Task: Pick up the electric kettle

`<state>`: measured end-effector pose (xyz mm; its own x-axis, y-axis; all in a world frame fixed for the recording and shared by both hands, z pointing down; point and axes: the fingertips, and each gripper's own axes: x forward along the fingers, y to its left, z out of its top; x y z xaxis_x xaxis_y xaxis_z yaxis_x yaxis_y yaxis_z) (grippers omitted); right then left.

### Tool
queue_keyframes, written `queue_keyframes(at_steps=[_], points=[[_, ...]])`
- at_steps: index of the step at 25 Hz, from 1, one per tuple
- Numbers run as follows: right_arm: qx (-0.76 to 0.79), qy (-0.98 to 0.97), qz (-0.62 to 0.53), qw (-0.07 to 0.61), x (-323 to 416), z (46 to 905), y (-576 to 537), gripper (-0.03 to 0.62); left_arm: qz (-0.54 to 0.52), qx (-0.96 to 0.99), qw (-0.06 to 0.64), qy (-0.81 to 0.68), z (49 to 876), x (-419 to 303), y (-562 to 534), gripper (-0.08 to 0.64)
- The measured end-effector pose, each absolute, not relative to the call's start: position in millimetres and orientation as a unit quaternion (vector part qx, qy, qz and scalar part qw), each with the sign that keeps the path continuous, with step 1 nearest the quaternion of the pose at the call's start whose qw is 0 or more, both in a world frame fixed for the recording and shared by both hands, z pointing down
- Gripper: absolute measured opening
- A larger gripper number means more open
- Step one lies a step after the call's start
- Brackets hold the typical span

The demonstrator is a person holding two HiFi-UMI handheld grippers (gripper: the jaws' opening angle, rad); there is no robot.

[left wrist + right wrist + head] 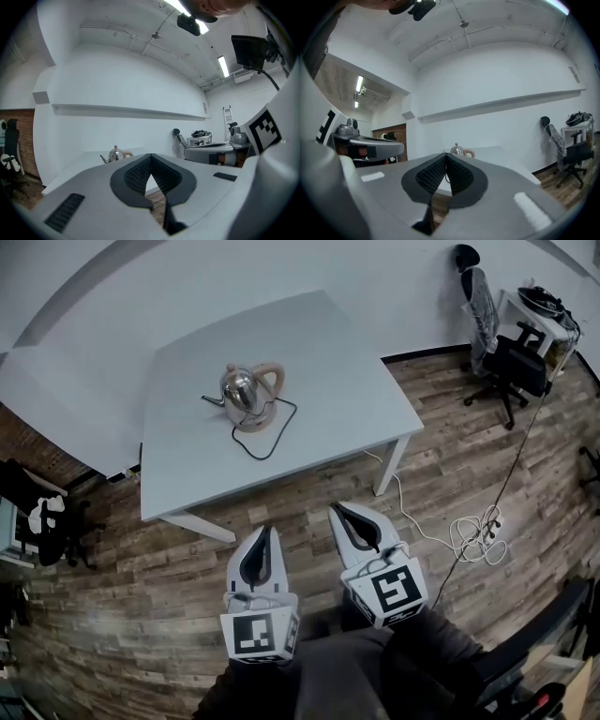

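A shiny steel electric kettle [244,393] with a beige handle stands on its base near the middle of the white table [356,371], its black cord looping toward the front. Both grippers hang over the wooden floor, well short of the table's front edge. My left gripper [265,530] is shut and empty. So is my right gripper [336,508], beside it. The kettle [115,154] shows small and far off beyond the left gripper's [150,155] closed tips. In the right gripper view the kettle [458,150] stands just above the closed tips of the right gripper [446,154].
A white cable [469,538] lies coiled on the floor right of the table leg. Black office chairs stand at the far right [506,357] and far left [47,517]. A small desk with gear [539,310] is in the back right corner.
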<state>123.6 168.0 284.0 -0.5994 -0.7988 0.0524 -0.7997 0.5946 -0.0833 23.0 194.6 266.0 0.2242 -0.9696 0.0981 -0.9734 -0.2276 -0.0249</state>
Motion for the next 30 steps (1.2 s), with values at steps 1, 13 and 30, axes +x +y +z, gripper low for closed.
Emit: queue_keyframes(at_steps=[1,13,30], points=[[0.445,-0.894,0.051,0.002,128,284,162,0.003,0.048,0.781,0.021,-0.623,266,27,190,0.000],[0.415,-0.908,0.063,0.004,119,293,113,0.003,0.061,0.759,0.024,-0.648,271,20,149,0.000],[0.428,-0.902,0.052,0.031,36,302,-6,0.003,0.040,0.766,0.049,-0.639,285,-67,30,0.000]])
